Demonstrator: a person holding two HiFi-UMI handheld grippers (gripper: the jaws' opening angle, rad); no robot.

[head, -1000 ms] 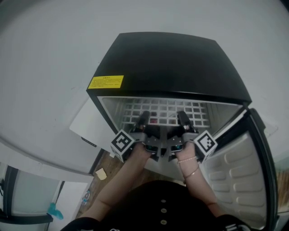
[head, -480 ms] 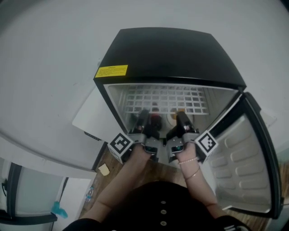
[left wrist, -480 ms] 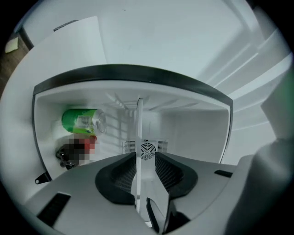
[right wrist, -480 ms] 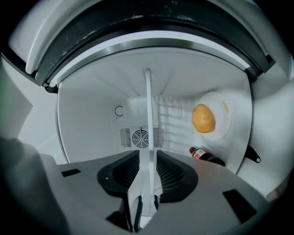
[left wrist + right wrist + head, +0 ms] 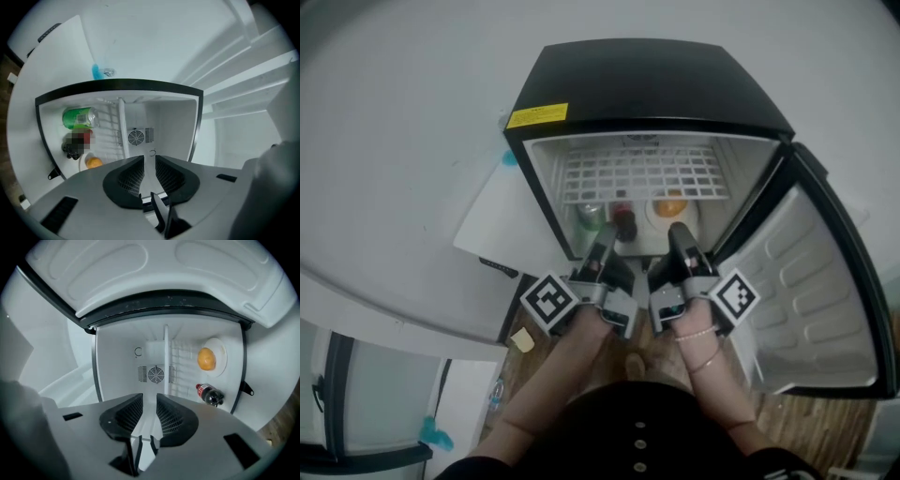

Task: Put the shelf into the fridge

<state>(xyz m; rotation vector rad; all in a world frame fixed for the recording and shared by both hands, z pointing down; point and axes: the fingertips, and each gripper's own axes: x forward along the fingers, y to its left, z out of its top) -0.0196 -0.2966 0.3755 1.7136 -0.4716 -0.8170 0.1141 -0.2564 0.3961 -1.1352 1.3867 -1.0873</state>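
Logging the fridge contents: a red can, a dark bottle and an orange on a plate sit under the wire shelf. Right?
No: the can is green, as the left gripper view shows. The dark bottle and orange on a plate do sit under the wire shelf.

One fridge, one shelf, one can (green), one bottle, one orange.

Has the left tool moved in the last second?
Yes. The left tool has backed out from the white wire shelf toward the open front of the black fridge; its jaws have just been closing, with nothing between them.
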